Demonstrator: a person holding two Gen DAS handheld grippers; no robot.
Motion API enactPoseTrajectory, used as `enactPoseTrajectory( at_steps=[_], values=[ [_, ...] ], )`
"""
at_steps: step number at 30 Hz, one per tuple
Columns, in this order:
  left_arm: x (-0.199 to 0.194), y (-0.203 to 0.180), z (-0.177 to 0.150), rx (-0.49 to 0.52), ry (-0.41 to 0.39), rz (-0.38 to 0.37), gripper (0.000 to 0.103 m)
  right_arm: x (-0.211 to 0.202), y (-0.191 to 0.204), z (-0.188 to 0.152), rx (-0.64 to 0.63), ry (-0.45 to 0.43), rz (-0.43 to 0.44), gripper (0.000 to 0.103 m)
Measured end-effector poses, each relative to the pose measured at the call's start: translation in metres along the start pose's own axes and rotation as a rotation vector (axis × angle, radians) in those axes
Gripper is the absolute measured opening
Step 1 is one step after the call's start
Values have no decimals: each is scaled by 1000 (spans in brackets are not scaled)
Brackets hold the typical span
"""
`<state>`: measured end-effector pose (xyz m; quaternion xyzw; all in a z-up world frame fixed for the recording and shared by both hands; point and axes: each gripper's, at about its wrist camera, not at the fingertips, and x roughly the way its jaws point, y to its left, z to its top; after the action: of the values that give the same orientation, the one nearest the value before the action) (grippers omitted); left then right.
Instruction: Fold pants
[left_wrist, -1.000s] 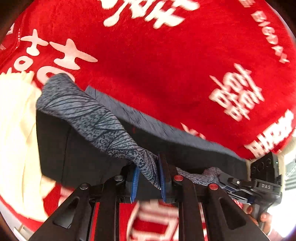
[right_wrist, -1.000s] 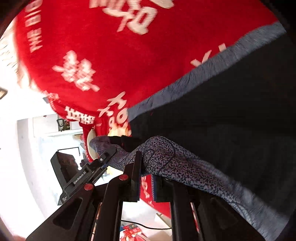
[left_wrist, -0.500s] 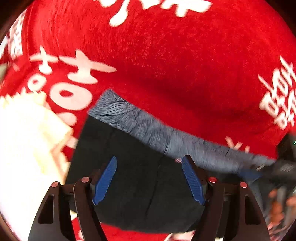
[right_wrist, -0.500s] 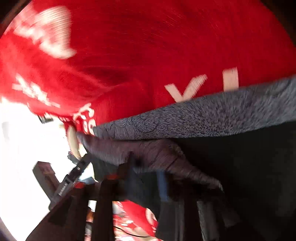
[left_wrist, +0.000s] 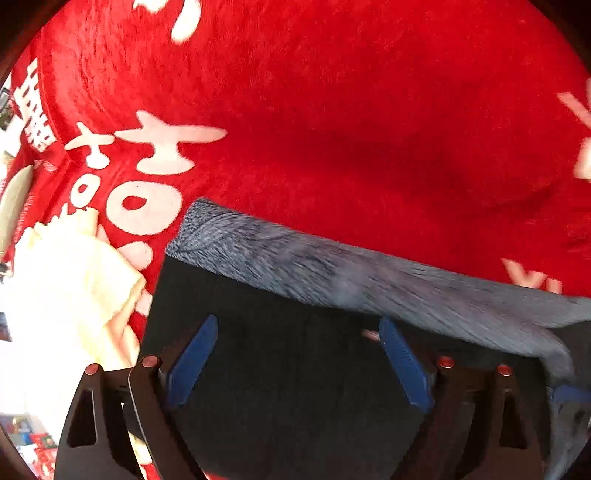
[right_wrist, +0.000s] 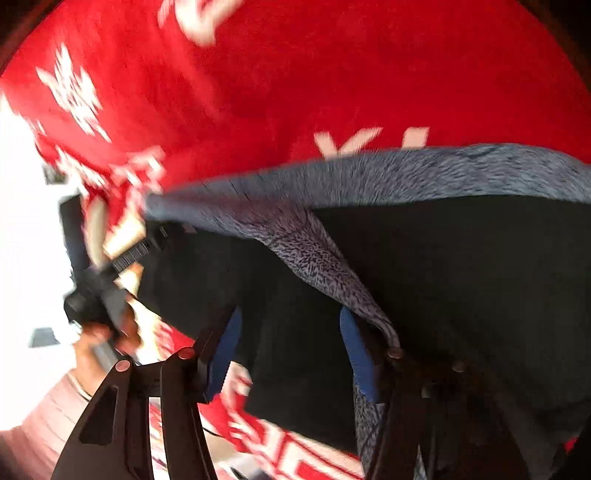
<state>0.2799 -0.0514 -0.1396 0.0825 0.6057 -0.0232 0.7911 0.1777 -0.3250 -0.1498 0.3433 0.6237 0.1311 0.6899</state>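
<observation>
The pants (left_wrist: 280, 369) are black with a grey mottled waistband (left_wrist: 295, 262) and lie folded on the red cloth. My left gripper (left_wrist: 295, 354) is open and empty just above the black fabric. In the right wrist view the pants (right_wrist: 461, 277) show the grey band (right_wrist: 406, 173) along the far edge. My right gripper (right_wrist: 291, 350) is open over the black fabric; a strip of grey fabric (right_wrist: 321, 266) drapes against its right finger (right_wrist: 356, 354).
A red blanket with white lettering (left_wrist: 332, 110) covers the surface. A cream cloth (left_wrist: 66, 295) lies to the left of the pants. The other hand-held gripper and a hand (right_wrist: 99, 306) show at the left in the right wrist view.
Both grippers were shut on the grey waistband a second ago. The left opened half a second ago, the right has opened now. The waistband has dropped onto the pants.
</observation>
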Motion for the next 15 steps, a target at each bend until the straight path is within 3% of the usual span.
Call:
enactPoseTrajectory(
  at_steps=[4, 7, 15],
  values=[
    [-46, -34, -33, 117, -17, -54, 90, -49, 0, -31, -66, -110, -64, 72],
    [-69, -67, -65, 186, 15, -150, 90, -86, -19, -70, -64, -153, -153, 72],
    [-100, -175, -150, 360, 158, -428, 90, -169, -109, -217, 204, -275, -285, 72]
  ],
)
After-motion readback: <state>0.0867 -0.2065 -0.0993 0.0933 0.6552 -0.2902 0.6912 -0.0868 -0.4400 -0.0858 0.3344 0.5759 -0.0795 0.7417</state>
